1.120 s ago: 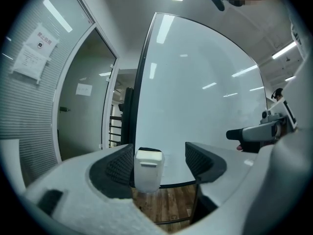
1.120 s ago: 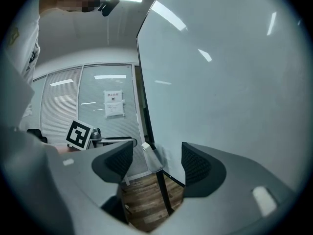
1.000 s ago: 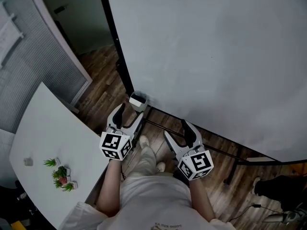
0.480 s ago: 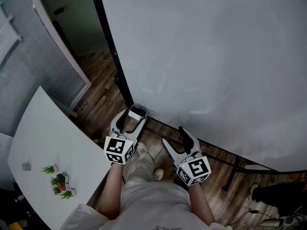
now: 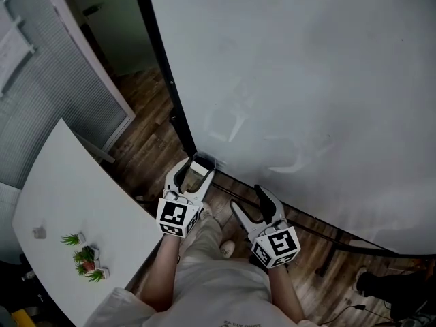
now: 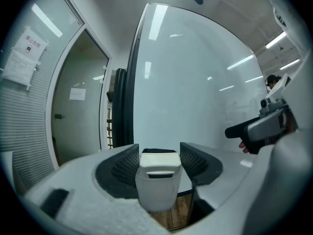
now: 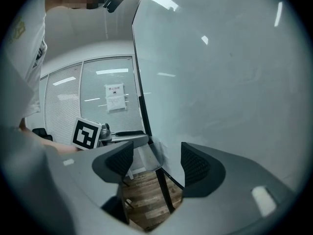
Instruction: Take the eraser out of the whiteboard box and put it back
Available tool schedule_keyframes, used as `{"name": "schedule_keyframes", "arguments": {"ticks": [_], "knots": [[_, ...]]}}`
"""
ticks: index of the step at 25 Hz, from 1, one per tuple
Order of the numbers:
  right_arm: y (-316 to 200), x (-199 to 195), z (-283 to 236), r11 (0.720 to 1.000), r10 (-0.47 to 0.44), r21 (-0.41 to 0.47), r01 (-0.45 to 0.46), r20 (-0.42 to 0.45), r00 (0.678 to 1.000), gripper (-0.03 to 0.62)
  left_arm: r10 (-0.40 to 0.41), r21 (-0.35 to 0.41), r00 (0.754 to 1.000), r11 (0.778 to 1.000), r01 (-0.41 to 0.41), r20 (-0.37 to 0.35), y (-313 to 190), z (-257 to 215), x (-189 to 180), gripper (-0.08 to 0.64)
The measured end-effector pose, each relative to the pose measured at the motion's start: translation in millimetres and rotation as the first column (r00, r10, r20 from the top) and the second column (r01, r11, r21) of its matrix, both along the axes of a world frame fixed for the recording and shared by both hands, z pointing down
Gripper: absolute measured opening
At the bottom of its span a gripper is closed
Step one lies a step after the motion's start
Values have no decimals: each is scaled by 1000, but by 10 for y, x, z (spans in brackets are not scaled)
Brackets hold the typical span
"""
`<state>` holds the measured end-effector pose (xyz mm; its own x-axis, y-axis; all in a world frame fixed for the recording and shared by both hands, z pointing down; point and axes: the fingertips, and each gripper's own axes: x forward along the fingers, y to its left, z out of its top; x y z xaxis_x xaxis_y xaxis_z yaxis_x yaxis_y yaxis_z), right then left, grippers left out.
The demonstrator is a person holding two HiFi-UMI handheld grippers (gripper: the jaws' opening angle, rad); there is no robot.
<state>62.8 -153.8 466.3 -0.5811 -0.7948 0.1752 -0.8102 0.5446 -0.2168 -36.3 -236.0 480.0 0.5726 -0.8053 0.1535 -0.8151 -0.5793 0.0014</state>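
Note:
The white whiteboard box (image 5: 201,162) hangs at the lower left corner of the whiteboard (image 5: 306,80). My left gripper (image 5: 195,174) reaches level toward it, one jaw on each side. In the left gripper view the white eraser (image 6: 157,173), dark along its top edge, stands upright between the ribbed pads (image 6: 124,165). The left gripper (image 6: 156,156) is closing on it, and the pads sit close beside it without clearly pressing. My right gripper (image 5: 249,197) hovers to the right, below the board's bottom edge, open and empty. The right gripper view shows the right gripper (image 7: 156,158) and, beyond it, the box (image 7: 146,156).
A black frame post (image 5: 170,94) runs down the board's left edge. Black stand bars (image 5: 306,213) cross the wood floor below it. A white table (image 5: 61,196) with small potted plants (image 5: 85,257) lies at my left. A glass wall with blinds (image 5: 41,80) stands behind it.
Both grippers have moved forward toward the board's lower left corner. The left jaws, earlier short of the box, now flank it and have narrowed.

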Motion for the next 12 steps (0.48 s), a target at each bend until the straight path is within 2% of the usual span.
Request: {"name": "schedule_keyframes", "arguments": {"ticks": [12], "knots": [[-30, -31, 63, 1000, 1, -12, -1, 6, 1000, 302, 11, -20, 1000, 1000, -11, 21, -37, 98, 45, 255]]}}
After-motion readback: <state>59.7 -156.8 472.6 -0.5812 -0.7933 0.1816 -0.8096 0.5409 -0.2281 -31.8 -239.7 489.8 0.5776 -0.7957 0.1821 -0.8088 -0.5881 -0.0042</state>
